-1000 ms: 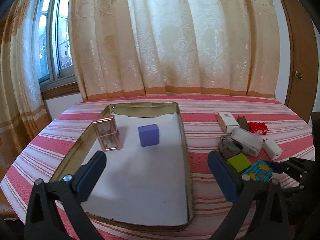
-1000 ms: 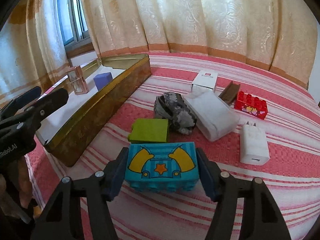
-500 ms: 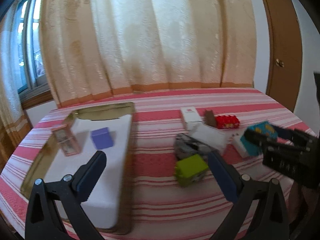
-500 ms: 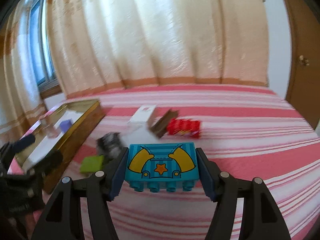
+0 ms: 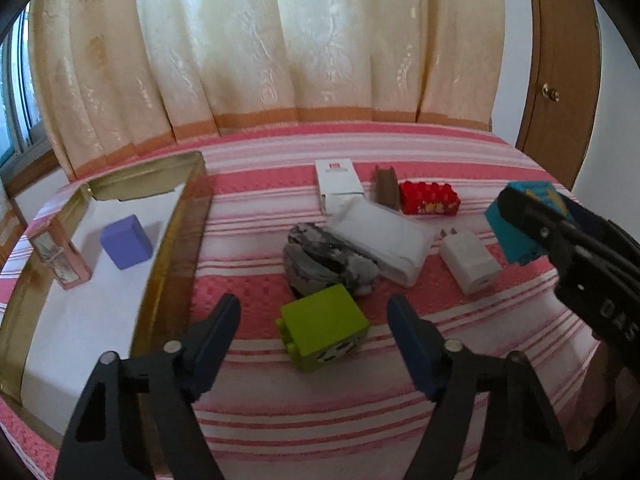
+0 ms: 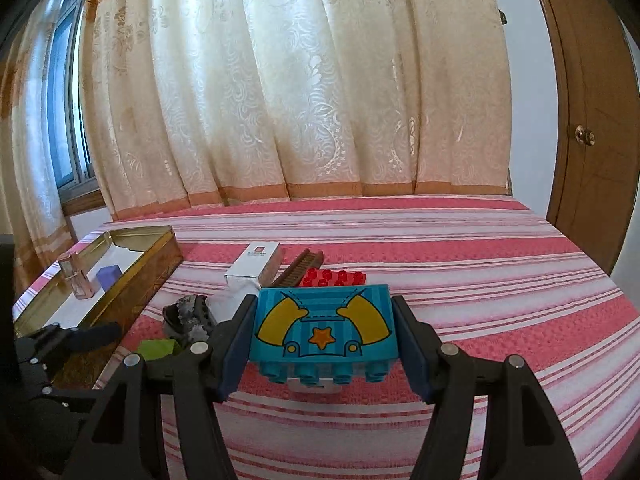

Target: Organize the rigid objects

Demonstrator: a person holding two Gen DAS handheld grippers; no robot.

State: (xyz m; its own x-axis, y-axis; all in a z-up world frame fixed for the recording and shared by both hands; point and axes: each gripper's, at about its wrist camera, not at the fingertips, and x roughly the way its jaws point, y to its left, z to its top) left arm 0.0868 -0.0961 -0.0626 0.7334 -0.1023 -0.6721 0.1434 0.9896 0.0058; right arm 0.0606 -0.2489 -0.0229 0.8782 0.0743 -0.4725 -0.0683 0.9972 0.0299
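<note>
- The right gripper (image 6: 324,336) is closed on a blue toy block (image 6: 324,326) printed with yellow sleeves and an orange star; a blue pad presses each side of it, and it is lifted clear of the striped bedspread (image 6: 480,280).
- From the left wrist view, that same blue toy block (image 5: 516,232) hangs at the right edge, above the cloth and past a white charger (image 5: 470,260).
- The left gripper (image 5: 314,326) is open, its jaws spread wide with nothing between the pads. A green block (image 5: 322,330) lies on the bedspread just ahead of the gap, untouched.
- Behind the green block sits a grey crumpled bundle (image 5: 324,258), touching a white pouch (image 5: 384,240).
- Farther back are a white box (image 5: 338,182), a brown comb (image 5: 386,188) and a red brick (image 5: 430,198), the comb between the other two.
- At the left stands a gold tray (image 5: 176,248) with a white floor. Inside it are a purple cube (image 5: 126,242) and a small pink bottle (image 5: 62,254), near each other but apart.
- Cream curtains (image 5: 280,48) hang behind the bed, and a wooden door (image 5: 560,80) is at the right.
</note>
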